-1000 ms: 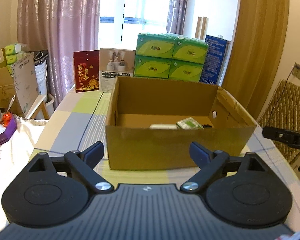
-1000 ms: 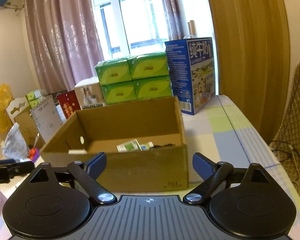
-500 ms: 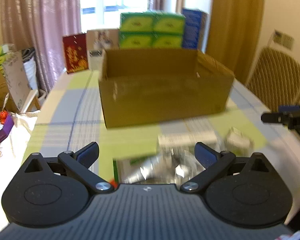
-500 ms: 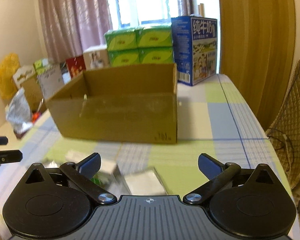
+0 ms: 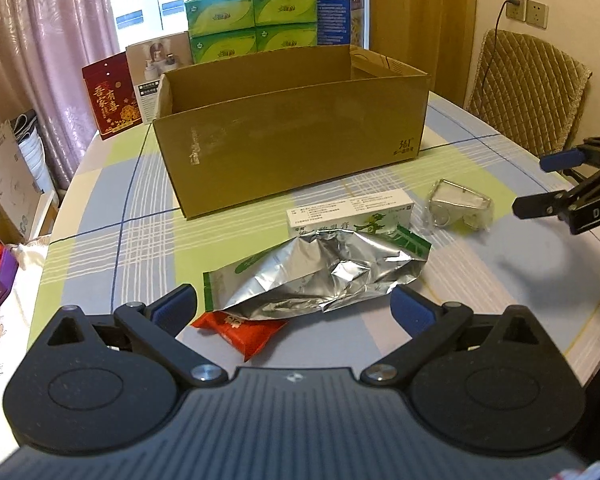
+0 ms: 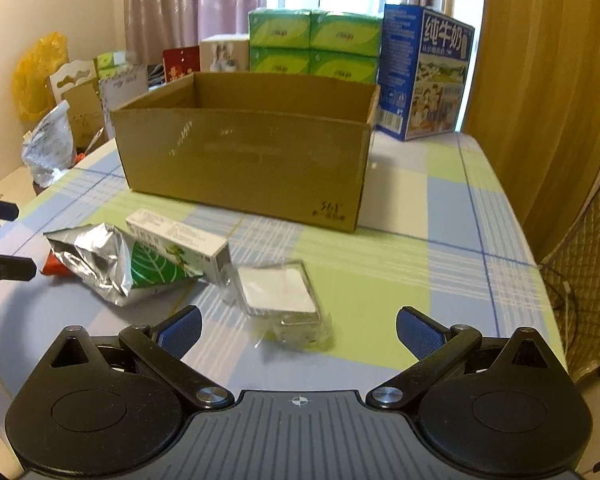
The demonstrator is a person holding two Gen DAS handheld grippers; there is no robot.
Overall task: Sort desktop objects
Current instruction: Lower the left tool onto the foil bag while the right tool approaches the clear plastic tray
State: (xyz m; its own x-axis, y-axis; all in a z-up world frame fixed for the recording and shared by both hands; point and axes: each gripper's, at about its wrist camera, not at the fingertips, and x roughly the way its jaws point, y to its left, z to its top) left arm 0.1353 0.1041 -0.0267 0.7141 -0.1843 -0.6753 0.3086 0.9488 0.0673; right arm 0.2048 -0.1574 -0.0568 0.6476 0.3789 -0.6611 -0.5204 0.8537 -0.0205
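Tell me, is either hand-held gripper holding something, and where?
No. Left hand-held gripper and right hand-held gripper are both open and hold nothing.

I hold my left tool (image 5: 294, 306) low over the tabletop (image 5: 500, 264), fingers spread wide, gripping nothing. My right tool (image 6: 298, 326) hovers likewise, wide open and empty, apparently level with the left.

"361" on cardboard box (image 5: 406, 143), "纯牛奶" on blue carton (image 6: 446, 38), "DAS" on right gripper (image 5: 540, 184)

Cardboard box (image 5: 288, 132) behind medicine carton (image 5: 350, 210); foil pouch (image 5: 320, 272) overlapping carton; clear packet (image 5: 458, 208) right.
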